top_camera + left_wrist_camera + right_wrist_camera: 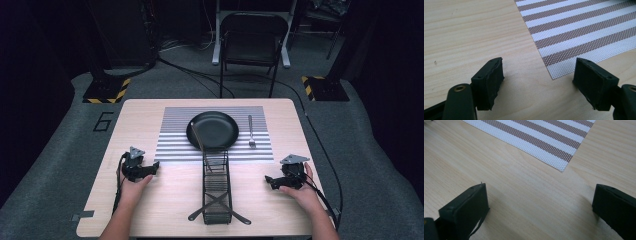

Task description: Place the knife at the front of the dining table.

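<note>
Both forearms reach in, the left tool (154, 167) and right tool (269, 180) held low, jaws spread wide, gripping nothing.

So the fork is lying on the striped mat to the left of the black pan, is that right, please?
Not quite: the high view shows the fork lying on the striped mat to the right of the black pan, not the left.

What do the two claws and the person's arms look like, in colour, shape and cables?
Both are black. The left claw and the right claw each carry a grey three-cornered plate on top and trail a black cable toward the person. In the gripper views, each has two blocky black jaws with flat pads and small screw holes. The forearms are bare, with no sleeves or gloves in sight.
</note>
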`<state>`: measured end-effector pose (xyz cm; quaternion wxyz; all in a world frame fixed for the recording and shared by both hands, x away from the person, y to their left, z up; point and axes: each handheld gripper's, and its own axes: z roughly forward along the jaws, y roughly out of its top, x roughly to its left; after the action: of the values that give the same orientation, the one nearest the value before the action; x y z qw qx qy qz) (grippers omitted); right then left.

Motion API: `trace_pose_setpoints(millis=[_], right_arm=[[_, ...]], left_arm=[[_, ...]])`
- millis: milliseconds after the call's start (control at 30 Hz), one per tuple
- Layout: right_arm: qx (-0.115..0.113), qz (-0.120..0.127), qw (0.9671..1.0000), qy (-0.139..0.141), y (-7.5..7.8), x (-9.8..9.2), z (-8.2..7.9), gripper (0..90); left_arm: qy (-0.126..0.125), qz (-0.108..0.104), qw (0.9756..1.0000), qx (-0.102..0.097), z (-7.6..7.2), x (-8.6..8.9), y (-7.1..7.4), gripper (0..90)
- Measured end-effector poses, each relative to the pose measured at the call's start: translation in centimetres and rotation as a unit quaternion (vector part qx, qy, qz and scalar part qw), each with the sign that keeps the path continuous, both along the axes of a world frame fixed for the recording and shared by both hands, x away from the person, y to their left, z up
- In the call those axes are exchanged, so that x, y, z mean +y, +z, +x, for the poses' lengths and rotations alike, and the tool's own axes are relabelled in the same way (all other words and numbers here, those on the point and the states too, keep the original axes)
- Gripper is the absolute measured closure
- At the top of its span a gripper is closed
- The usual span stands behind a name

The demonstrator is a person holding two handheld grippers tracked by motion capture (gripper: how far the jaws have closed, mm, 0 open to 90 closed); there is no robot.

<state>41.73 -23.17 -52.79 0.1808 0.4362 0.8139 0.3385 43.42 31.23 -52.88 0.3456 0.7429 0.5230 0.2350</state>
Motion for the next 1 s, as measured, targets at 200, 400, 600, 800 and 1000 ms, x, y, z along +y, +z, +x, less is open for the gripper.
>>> trace_pose_setpoints(millis=[200,400,600,800,1000], right_arm=[[-0.002,-0.002,1.0000,0.005,0.00,0.00,0.02,0.0],[-0.002,-0.002,1.0000,0.006,0.00,0.00,0.03,0.0],[-0.002,-0.002,1.0000,0.006,0.00,0.01,0.04,0.0],[-0.003,-0.002,1.0000,0.007,0.00,-0.01,0.04,0.0],[-0.003,-0.002,1.0000,0.007,0.00,0.00,0.04,0.0]], left_arm=[[-0.001,0.000,1.0000,0.000,0.02,0.00,0.00,23.7],[-0.002,0.000,1.0000,-0.001,0.06,-0.01,-0.01,23.6],[-0.002,0.000,1.0000,-0.001,0.06,-0.01,0.00,23.6],[-0.002,0.000,1.0000,-0.001,0.06,-0.01,0.00,23.6],[-0.002,0.000,1.0000,-0.001,0.06,-0.02,0.00,23.7]])
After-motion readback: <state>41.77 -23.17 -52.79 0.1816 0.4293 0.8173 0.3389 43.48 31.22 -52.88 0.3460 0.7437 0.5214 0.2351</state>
